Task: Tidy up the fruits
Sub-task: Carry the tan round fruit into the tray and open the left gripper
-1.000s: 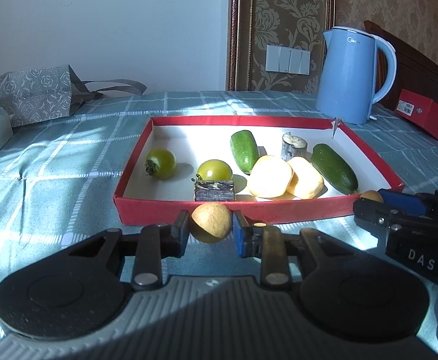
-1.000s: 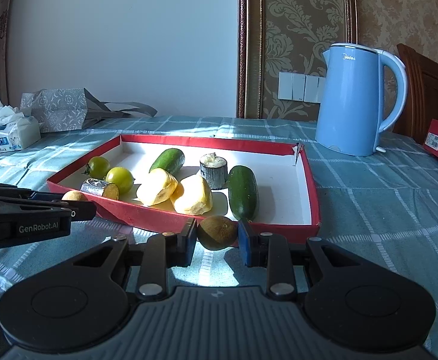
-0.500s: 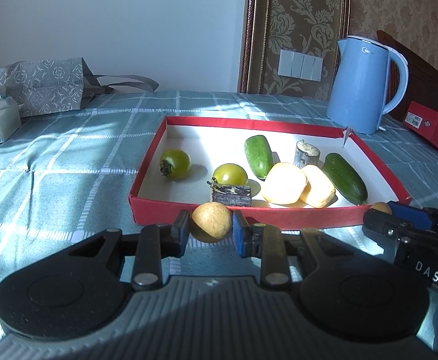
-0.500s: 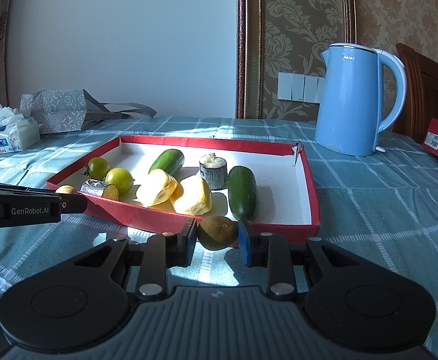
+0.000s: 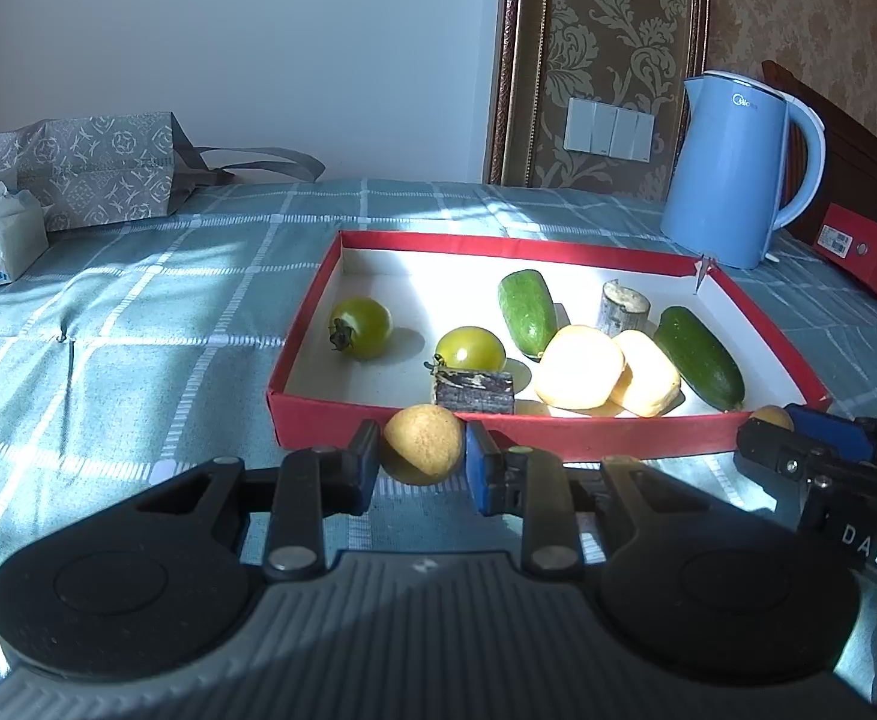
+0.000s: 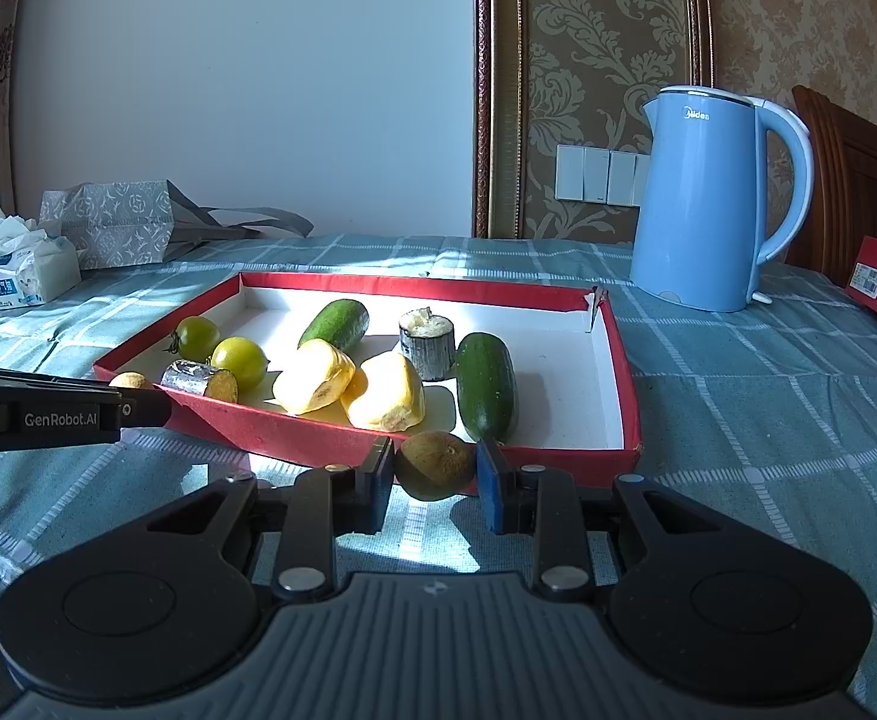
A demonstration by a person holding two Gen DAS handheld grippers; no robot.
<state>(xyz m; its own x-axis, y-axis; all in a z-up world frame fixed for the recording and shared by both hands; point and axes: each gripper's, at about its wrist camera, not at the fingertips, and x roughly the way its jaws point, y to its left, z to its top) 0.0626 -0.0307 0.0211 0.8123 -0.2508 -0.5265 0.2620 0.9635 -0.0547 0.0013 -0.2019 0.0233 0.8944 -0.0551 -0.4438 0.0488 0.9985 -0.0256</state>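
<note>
Both tilted gently down before the red tray [image 5: 534,438]. Left gripper [image 5: 421,461] clamped on a tan round fruit [image 5: 423,443]; right gripper [image 6: 435,475] pinching a brown fruit [image 6: 435,463], perhaps a kiwi, just short of the tray's near wall.
</note>
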